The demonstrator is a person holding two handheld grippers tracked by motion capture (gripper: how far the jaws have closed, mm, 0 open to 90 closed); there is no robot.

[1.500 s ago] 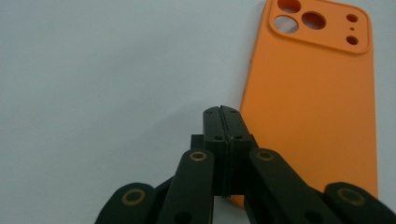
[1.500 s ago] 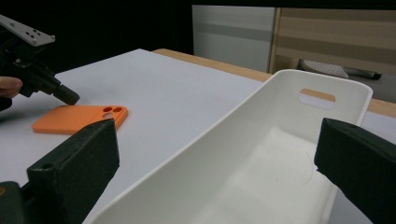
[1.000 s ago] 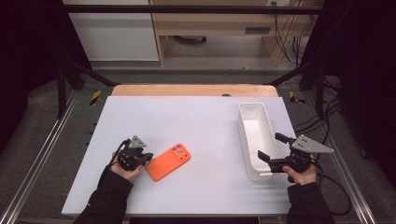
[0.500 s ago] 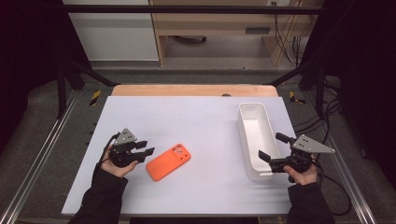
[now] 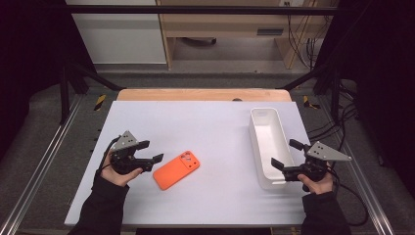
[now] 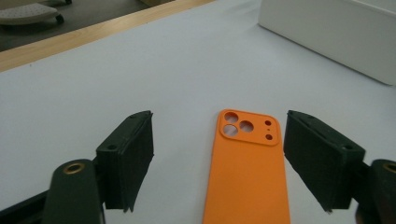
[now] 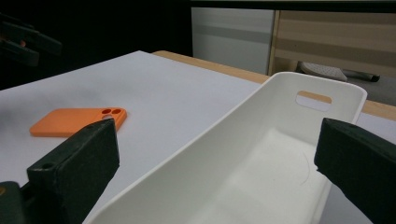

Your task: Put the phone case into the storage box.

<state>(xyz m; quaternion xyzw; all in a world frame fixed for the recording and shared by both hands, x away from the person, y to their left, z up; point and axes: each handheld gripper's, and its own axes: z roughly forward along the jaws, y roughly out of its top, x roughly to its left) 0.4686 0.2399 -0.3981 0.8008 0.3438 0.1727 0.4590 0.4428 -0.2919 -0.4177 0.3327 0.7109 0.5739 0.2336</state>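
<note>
You held the left gripper (image 5: 152, 152) wide open and empty beside the orange case (image 5: 176, 170) lying flat mid-table, ready to straddle it, while the right gripper (image 5: 285, 154) gaped empty around the bin (image 5: 266, 142) wall.

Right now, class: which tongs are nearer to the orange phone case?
Left. The left tongs sit open just beside the orange phone case, short of touching it. The right tongs are across the table, open at the white bin.
</note>
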